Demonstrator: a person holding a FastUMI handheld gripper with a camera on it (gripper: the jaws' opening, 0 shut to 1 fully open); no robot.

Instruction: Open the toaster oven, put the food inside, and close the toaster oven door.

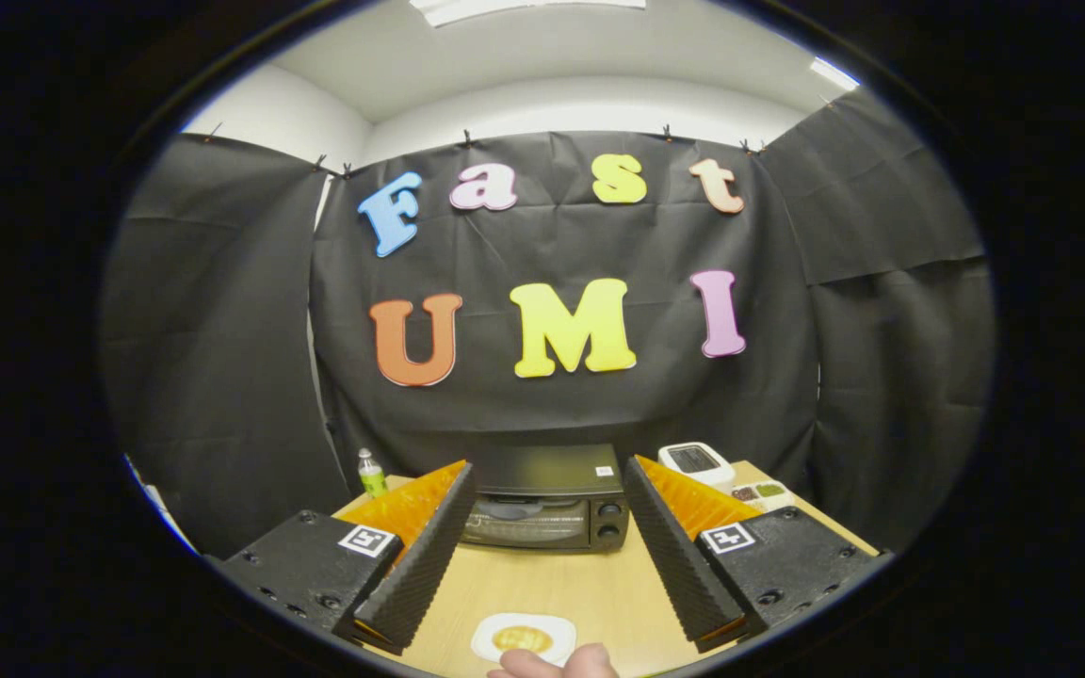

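We saw the tongs (542, 546) held well above the wooden surface (552, 584), their fingers spread wide apart and gripping nothing. Beyond them, framed between the two fingers, stood the toaster oven (547, 508) at the far side of the surface, against the booth's wall, and its door looked closed. The food (523, 639) lay on a small white plate (491, 636) on the near part of the surface, below and between the fingers, well apart from the oven. A person's hand (557, 664) rested just beside the plate. A green bottle (372, 474) stood left of the oven, and a white device (696, 461) and a small tray (759, 492) lay to its right. We judged that nothing was done yet: opening the door, loading the food and closing up all remained
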